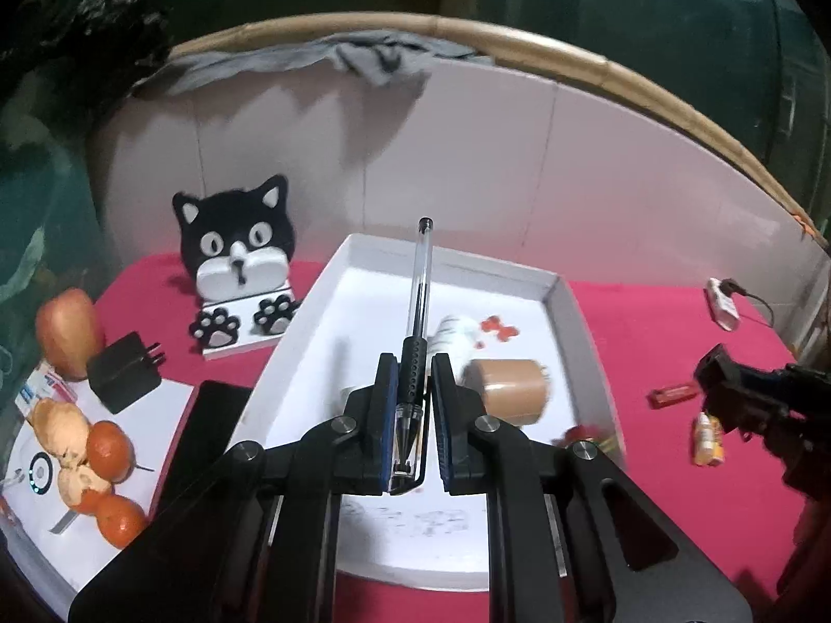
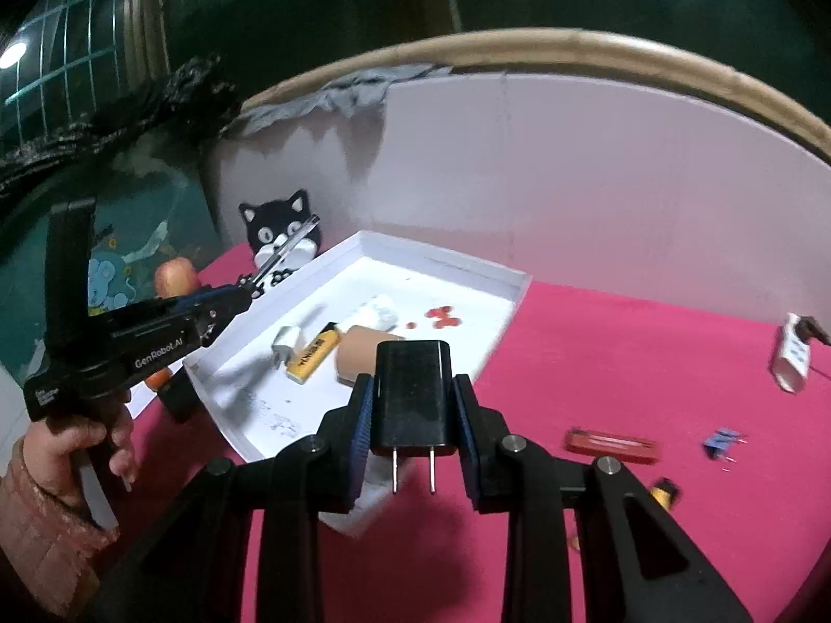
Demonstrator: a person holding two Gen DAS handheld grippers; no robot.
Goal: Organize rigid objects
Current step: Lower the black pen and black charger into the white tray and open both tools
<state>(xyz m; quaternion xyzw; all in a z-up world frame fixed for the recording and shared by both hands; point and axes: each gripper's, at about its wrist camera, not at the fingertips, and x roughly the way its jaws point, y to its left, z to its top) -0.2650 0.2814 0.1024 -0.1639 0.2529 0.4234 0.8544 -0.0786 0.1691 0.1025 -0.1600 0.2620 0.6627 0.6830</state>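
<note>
My left gripper (image 1: 414, 369) is shut on a clear pen (image 1: 421, 280) by its black grip, the barrel pointing forward over the white tray (image 1: 568, 322). In the tray lie a tan tape roll (image 1: 511, 389), a white bottle (image 1: 454, 332), a yellow lighter (image 2: 311, 358), a white plug (image 2: 285, 342) and red bits (image 1: 498, 327). My right gripper (image 2: 413, 381) is shut on a black charger (image 2: 413, 415), prongs toward the camera, near the tray's near right corner. Each gripper shows in the other's view: the left gripper (image 2: 249, 288) with the pen over the tray's left rim, the right gripper (image 1: 709, 368) beyond the tray's right side.
On the red cloth left of the tray are a black-and-white cat stand (image 1: 239, 265), an apple (image 1: 67, 332), oranges (image 1: 109, 451) and a second black charger (image 1: 122, 379). To the right lie a red box (image 2: 610, 444), a blue part (image 2: 722, 438) and a power strip (image 2: 792, 358).
</note>
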